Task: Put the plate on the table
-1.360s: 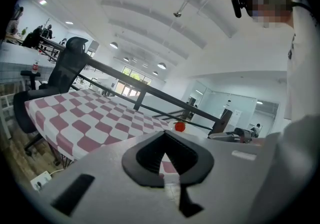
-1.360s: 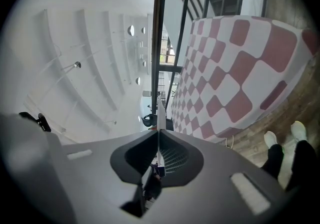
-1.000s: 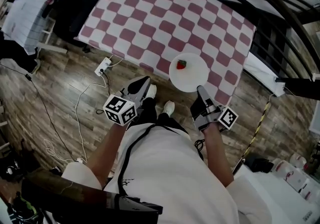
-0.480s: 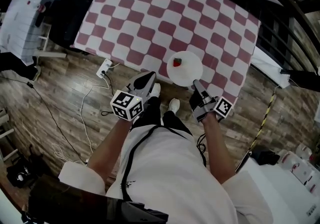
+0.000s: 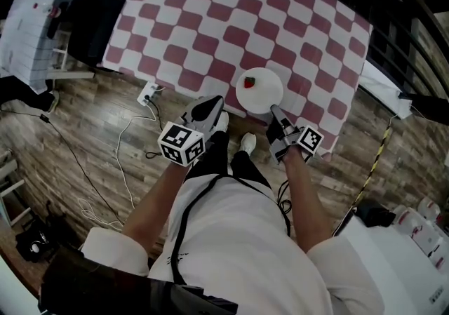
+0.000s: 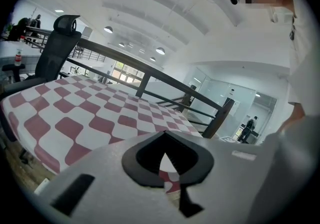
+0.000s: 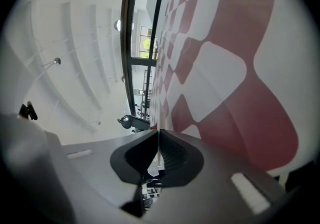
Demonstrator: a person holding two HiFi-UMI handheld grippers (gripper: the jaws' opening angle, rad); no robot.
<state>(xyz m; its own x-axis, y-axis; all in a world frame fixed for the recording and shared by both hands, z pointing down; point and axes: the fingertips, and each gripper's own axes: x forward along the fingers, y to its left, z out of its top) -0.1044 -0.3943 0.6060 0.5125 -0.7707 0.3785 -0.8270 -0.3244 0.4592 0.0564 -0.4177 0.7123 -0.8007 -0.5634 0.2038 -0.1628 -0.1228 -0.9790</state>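
A white plate (image 5: 263, 95) with a red strawberry (image 5: 249, 82) on it sits over the near edge of the table with the red-and-white checked cloth (image 5: 210, 12). My right gripper (image 5: 273, 109) is shut on the plate's near rim. In the right gripper view that rim shows only as a thin white line (image 7: 158, 143) between the shut jaws of the right gripper (image 7: 158, 131). Whether the plate rests on the cloth I cannot tell. My left gripper (image 5: 210, 102) hovers just left of the plate by the table edge, shut and empty. In the left gripper view the left gripper (image 6: 164, 137) points across the cloth (image 6: 75, 118).
On the wooden floor left of the table's near edge lies a white power strip (image 5: 148, 92) with cables trailing from it. A black railing (image 5: 393, 5) runs along the table's far and right sides. A dark office chair (image 6: 57, 43) stands at the table's far left corner. The person's white shoes (image 5: 247, 142) are below the plate.
The right gripper has carried the plate forward, from half overhanging the table's near edge to further over the cloth. The left gripper has come forward alongside it.
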